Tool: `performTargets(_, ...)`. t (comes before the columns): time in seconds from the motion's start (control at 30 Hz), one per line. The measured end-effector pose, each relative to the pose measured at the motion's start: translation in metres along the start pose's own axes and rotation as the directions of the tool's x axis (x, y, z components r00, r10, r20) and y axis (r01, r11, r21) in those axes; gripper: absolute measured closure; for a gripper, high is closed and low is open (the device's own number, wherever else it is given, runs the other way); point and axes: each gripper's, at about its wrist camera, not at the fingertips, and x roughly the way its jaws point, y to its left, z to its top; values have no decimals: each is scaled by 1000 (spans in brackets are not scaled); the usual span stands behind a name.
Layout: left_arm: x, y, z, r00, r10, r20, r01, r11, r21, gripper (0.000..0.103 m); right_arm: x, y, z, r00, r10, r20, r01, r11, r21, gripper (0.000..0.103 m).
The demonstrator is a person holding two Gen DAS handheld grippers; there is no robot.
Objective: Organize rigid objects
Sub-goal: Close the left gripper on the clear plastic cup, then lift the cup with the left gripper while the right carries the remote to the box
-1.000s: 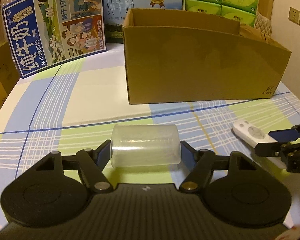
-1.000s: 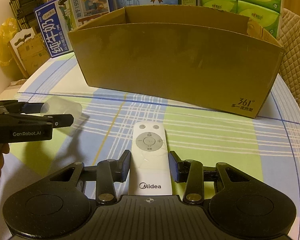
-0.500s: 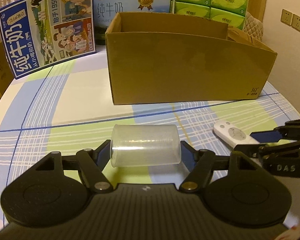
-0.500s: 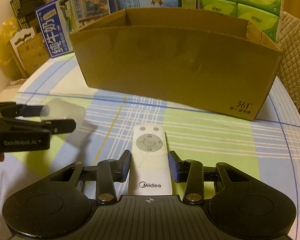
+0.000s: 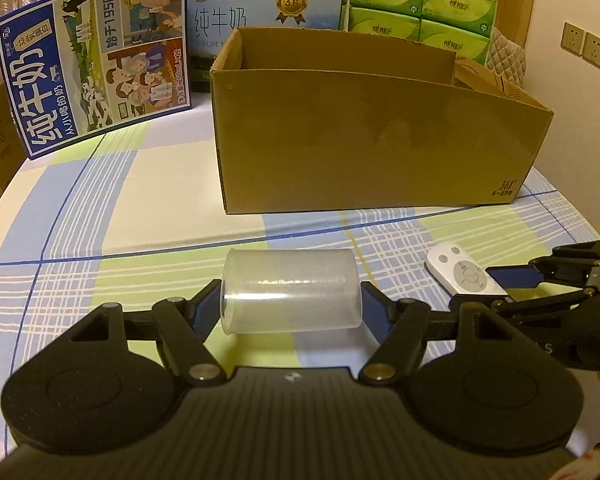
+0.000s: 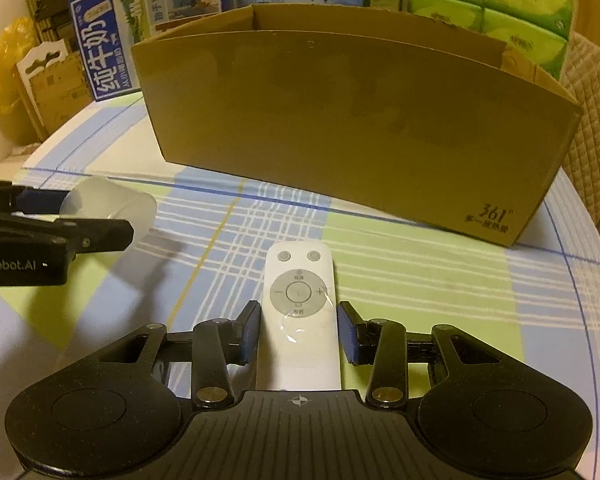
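Left gripper (image 5: 292,304) clenched on clear cup (image 5: 290,290), right gripper (image 6: 298,334) grasping remote (image 6: 300,312), both before cardboard box (image 5: 364,140); could clip its near wall.

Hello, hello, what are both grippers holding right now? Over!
Left gripper shut on clear plastic cup, held sideways. Right gripper shut on white remote. Open cardboard box straight ahead, nothing between.
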Motion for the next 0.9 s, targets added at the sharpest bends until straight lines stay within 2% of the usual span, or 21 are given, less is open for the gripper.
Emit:
performTargets(0.33, 0, -1, 0, 1000, -2, 1, 2, 1000, -1, 35, 3, 2, 2, 1000, -9, -2, 9, 1000, -15, 65)
performTargets(0.6, -5, -3, 1, 1000, -9, 15, 9, 1000, 0, 35, -20, 6, 9, 994, -14, 107, 14, 1000, -7, 66)
performTargets(0.9, -10, -9, 1, 1000, -17, 19, 17, 1000, -1, 35, -28, 8, 10, 994, -8, 112, 8, 1000, 3, 66)
